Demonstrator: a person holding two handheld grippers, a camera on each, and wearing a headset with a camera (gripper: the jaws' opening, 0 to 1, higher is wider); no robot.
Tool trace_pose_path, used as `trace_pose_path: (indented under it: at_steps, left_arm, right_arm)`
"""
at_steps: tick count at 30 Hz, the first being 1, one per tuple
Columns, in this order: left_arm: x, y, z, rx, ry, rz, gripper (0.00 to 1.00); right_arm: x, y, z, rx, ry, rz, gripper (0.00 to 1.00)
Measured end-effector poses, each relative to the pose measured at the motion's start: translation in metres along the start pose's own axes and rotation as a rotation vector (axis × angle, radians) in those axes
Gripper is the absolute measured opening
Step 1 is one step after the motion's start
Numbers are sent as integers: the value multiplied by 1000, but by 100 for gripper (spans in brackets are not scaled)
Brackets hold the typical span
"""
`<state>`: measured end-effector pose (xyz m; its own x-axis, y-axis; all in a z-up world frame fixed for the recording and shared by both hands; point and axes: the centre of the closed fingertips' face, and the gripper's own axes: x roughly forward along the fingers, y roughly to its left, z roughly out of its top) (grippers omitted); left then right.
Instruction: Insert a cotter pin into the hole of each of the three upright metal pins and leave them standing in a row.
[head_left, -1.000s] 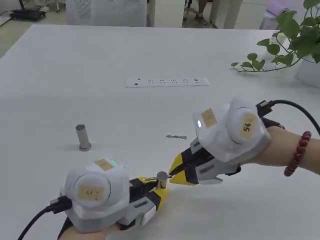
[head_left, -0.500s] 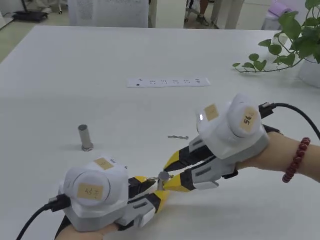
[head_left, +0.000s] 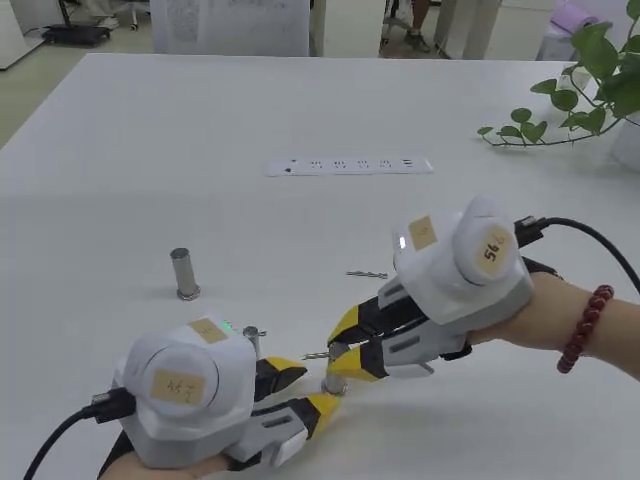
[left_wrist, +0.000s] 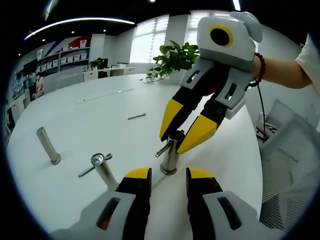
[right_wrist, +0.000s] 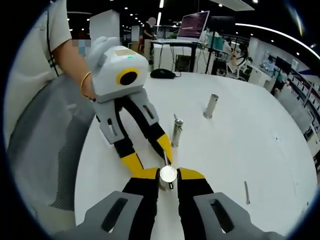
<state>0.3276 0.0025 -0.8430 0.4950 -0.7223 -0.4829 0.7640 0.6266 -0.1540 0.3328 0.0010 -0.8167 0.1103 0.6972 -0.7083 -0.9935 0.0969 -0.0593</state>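
A metal pin (head_left: 335, 381) with a cotter pin (head_left: 314, 355) through its hole stands on the white table (head_left: 150, 120). My right gripper (head_left: 332, 358) is shut on its head, which sits snug between the jaws (right_wrist: 168, 174). Just short of that pin, my left gripper (head_left: 318, 388) is open and empty. A second pin (left_wrist: 102, 168) with a cotter pin in it stands beside the left gripper. Farther left, a bare third pin (head_left: 183, 273) stands upright. A loose cotter pin (head_left: 366, 274) lies beyond the right gripper.
A white power strip (head_left: 350, 166) lies across the middle of the table. A potted plant (head_left: 590, 80) trails over the far right corner. A cable (head_left: 590, 240) runs from the right gripper.
The right gripper let go of the cotter pin it had pushed into the pin, then closed around the pin's head. The left gripper released the pin and drew back.
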Motion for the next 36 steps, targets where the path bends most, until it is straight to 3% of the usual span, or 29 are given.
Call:
trace_pose_path:
  at_steps: [16,27,36]
  left_arm:
    - [-22,-7,-6,-10,26,-1,28]
    - [-49,-14,13,-51,-58,7,30]
    - [-66,-15,19,-52,-88,34,34]
  right_arm:
    - [1,-1,3,18,-31,-35,13]
    - [1,-10,8,8,-30,-53,13]
    - [4,-19,12,-5,-18,-59,13]
